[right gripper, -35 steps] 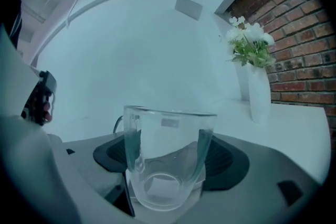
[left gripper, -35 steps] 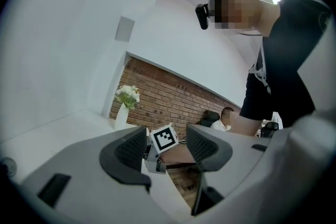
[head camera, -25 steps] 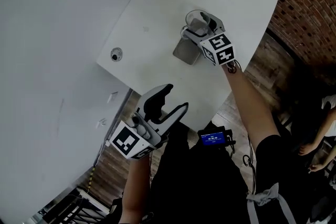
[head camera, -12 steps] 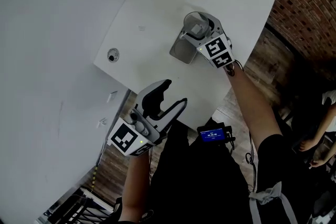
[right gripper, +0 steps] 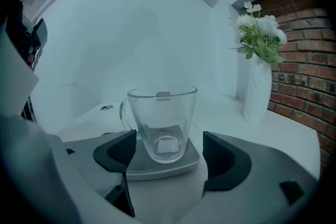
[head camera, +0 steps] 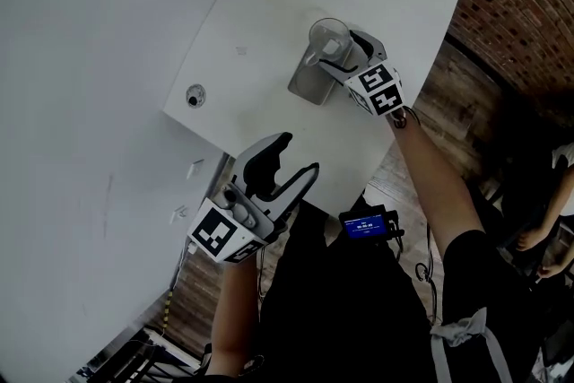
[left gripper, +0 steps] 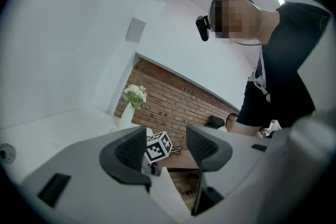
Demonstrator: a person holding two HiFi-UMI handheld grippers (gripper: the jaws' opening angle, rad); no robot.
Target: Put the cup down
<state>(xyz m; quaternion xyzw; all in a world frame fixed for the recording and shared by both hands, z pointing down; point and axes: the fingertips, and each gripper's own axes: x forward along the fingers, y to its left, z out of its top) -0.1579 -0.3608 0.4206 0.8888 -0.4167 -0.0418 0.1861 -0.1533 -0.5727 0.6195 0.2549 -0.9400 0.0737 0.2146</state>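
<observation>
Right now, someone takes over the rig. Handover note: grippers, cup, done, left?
Right gripper: open, jaws apart on either side of the cup's base, no contact visible.
Left gripper: open and empty, held off the near edge of the table.
Cup: upright on the grey coaster on the table.
Done: cup is down and released.
Left: probably only to back the right gripper straight off without clipping the cup.
</observation>
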